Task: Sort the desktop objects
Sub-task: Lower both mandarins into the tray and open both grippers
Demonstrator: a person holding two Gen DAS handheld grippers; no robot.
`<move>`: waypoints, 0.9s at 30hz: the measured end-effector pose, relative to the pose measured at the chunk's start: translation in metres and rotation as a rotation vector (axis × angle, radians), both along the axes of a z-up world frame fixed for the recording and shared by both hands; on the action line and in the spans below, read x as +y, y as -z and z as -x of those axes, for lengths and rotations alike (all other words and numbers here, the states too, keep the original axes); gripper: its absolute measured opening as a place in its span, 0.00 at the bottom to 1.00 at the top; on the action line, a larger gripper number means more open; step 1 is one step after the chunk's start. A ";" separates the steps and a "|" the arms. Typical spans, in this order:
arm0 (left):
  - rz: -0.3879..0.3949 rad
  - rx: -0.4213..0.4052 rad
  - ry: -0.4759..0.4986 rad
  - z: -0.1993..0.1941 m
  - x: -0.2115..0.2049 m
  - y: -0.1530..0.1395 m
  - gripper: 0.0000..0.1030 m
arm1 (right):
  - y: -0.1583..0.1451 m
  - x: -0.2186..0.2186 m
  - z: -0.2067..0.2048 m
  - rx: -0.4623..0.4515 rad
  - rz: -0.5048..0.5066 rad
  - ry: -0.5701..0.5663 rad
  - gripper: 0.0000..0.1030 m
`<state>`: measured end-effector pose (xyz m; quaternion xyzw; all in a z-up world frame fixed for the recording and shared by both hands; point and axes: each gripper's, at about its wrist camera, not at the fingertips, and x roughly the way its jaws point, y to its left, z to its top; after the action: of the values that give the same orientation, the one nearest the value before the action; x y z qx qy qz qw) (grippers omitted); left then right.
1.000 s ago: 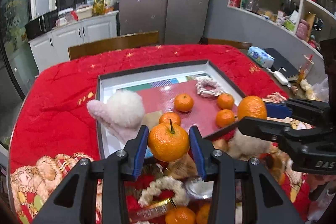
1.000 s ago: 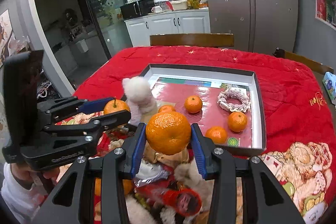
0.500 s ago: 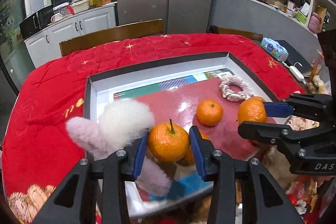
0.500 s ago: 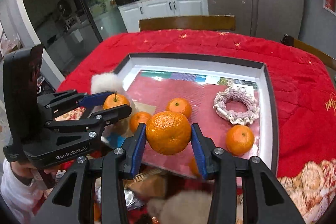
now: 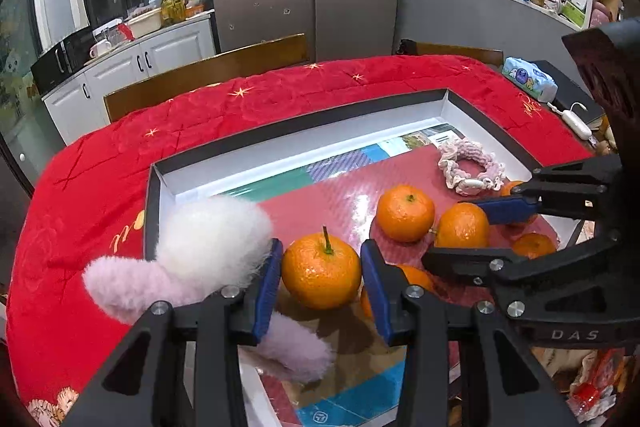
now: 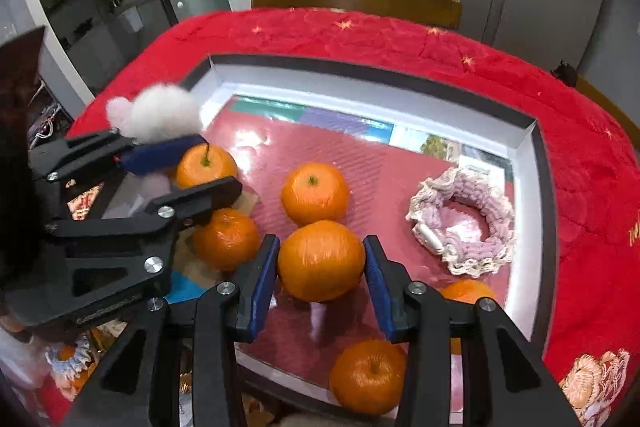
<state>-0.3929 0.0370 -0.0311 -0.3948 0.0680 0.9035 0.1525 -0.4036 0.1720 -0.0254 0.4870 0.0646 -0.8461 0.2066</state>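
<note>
Left gripper [image 5: 322, 281] clamped on a stemmed mandarin [image 5: 321, 270], blue pads pressed to both its sides. It is held over the near-left part of the tray [image 5: 304, 125], stem up. Contact with the tray floor cannot be told from either view.

Right gripper [image 6: 321, 265] clamped on a second mandarin [image 6: 321, 259], pads tight on both flanks, over the middle of the tray toward its near edge.

The tray is shallow, with a black rim and white inner walls. It sits on a red quilted cloth [image 5: 100, 163] and is lined with a red glossy sheet [image 6: 360, 163].

Around the held fruit:
- A white and pink fluffy toy [image 5: 208, 247] lies over the tray's left edge and touches the outer side of the left gripper's left finger.
- One loose mandarin [image 6: 315, 193] sits just beyond the right gripper's fruit; they look nearly touching.
- Another loose mandarin [image 6: 226, 239] lies between the two grippers, partly under the left gripper's finger.
- One more mandarin [image 6: 370, 377] rests at the tray's near edge, below the right gripper.
- A further mandarin [image 6: 466, 291] is mostly hidden behind the right gripper's right finger.
- A pink crocheted ring [image 6: 464, 223] lies near the tray's right wall, apart from the fruit.

In the left wrist view, the right gripper's body crosses the right side and covers part of the fruit there.

Beyond the far table edge stands a wooden chair back [image 6: 356, 1].
</note>
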 end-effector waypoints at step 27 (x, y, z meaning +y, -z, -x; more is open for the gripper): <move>-0.052 -0.010 -0.021 -0.003 -0.008 -0.023 0.86 | -0.028 0.015 -0.019 0.158 0.010 0.008 1.00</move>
<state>-0.3895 0.0295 -0.0083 -0.3960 0.0397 0.9044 0.1536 -0.3848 0.1874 0.0022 0.4179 0.0748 -0.8831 0.1997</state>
